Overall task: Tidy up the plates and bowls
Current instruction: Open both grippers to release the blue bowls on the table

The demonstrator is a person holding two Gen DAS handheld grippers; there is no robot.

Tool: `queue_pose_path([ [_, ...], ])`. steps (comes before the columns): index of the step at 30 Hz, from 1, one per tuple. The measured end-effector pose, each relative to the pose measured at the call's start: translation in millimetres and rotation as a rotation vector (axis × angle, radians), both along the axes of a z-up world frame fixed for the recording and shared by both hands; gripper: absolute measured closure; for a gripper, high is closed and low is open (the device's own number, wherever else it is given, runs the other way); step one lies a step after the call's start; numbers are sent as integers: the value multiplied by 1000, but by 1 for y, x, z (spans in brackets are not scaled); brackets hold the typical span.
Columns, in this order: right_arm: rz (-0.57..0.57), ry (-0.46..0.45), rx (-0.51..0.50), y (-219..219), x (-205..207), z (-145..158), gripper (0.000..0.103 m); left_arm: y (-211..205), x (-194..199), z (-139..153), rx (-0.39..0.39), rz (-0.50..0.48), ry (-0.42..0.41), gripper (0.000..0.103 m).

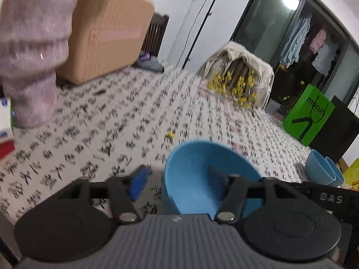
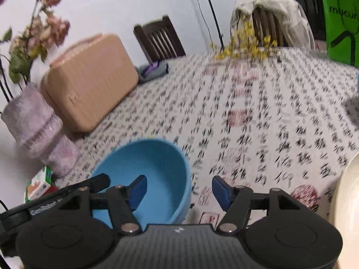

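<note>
A blue bowl (image 1: 197, 174) (image 2: 145, 170) sits on the table's patterned cloth (image 1: 116, 121) close in front of both grippers. My left gripper (image 1: 177, 178) is open and straddles the bowl's left wall, one finger outside and one inside, with neither pad pressing on it. My right gripper (image 2: 179, 191) is also open and straddles the bowl's right wall the same way. Two more blue bowls (image 1: 323, 170) sit nested at the table's right edge. The rim of a white plate (image 2: 345, 201) shows at the right of the right wrist view.
A tan case (image 2: 89, 80) and a fuzzy pink vase (image 2: 33, 121) with dried flowers stand at the back left. Yellow blossoms (image 1: 235, 85) lie near a cloth-draped chair (image 1: 242, 62). A green bag (image 1: 309, 112) stands beyond the table, and a small carton (image 2: 38, 186) lies by the vase.
</note>
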State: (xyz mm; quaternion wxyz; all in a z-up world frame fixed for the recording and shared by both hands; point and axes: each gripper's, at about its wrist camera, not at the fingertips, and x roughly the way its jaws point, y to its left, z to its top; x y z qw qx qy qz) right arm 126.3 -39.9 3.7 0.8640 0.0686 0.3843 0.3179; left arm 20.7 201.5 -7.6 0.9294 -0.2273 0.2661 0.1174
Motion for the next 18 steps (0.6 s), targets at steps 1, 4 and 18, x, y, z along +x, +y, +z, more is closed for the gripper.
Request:
queue_pose_path([
  [1, -3, -15, 16, -6, -2, 2, 26, -1, -3, 3, 14, 1, -15, 24],
  [4, -25, -73, 52, -26, -10, 10, 11, -5, -13, 14, 51, -5, -73, 0],
  [18, -61, -221, 30, -64, -41, 18, 0, -36, -31, 38, 137, -63, -201, 0],
])
